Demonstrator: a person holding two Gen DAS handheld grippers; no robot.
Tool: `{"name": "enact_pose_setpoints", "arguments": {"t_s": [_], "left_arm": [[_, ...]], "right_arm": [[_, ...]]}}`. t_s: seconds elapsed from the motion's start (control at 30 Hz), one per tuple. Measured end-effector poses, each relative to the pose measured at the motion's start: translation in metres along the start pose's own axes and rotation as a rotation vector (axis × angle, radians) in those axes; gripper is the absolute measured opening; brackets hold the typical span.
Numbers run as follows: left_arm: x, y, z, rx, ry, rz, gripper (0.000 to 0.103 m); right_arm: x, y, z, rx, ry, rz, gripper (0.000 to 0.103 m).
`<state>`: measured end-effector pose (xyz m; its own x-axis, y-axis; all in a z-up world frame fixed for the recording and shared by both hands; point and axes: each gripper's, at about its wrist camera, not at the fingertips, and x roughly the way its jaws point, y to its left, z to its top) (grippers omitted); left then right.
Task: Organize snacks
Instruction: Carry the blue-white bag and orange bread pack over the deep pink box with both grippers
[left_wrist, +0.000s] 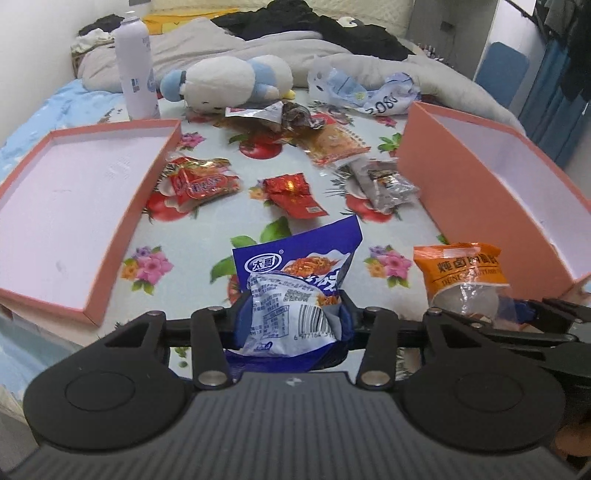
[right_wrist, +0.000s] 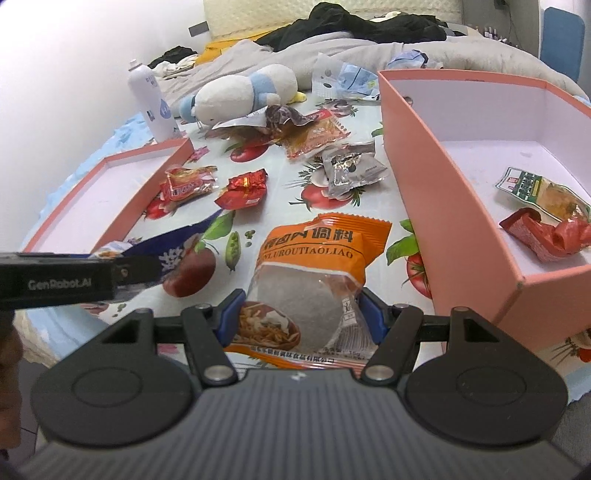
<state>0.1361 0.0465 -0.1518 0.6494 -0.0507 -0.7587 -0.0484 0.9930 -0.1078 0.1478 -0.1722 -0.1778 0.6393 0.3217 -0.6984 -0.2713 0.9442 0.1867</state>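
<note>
My left gripper (left_wrist: 293, 317) is shut on a blue snack packet (left_wrist: 295, 266), crumpled between its blue pads and held above the fruit-print sheet. My right gripper (right_wrist: 301, 314) is shut on an orange seasoning packet (right_wrist: 325, 251) with a clear window. A shallow pink lid (left_wrist: 110, 236) lies to the left. A deep pink box (right_wrist: 443, 184) stands to the right and holds a green-labelled packet (right_wrist: 543, 192) and a red packet (right_wrist: 543, 236). Between lid and box lie loose snacks: two red packets (left_wrist: 203, 181) (left_wrist: 291, 192), a silver one (left_wrist: 388, 184) and an orange-clear one (left_wrist: 336, 144).
Behind the snacks lie a white and blue plush toy (left_wrist: 229, 81), an upright white spray bottle (left_wrist: 135, 70) and crumpled plastic bags (left_wrist: 362, 88). A grey blanket and dark clothes fill the far end of the bed. A wall runs along the left.
</note>
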Motion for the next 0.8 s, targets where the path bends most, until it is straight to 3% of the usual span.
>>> {"name": "enact_pose_setpoints", "arguments": {"t_s": [0.4,0.8], "left_arm": [[-0.036,-0.006,0.005,-0.059,-0.043,-0.042,0.049],[-0.064,-0.026,0.014,-0.039,-0.101,-0.087,0.049]], "right_arm": [[-0.047,0.003,0.008,0.032,-0.061,0.017,0.068],[-0.086,-0.009,0.016,0.053,-0.129,-0.005,0.068]]}}
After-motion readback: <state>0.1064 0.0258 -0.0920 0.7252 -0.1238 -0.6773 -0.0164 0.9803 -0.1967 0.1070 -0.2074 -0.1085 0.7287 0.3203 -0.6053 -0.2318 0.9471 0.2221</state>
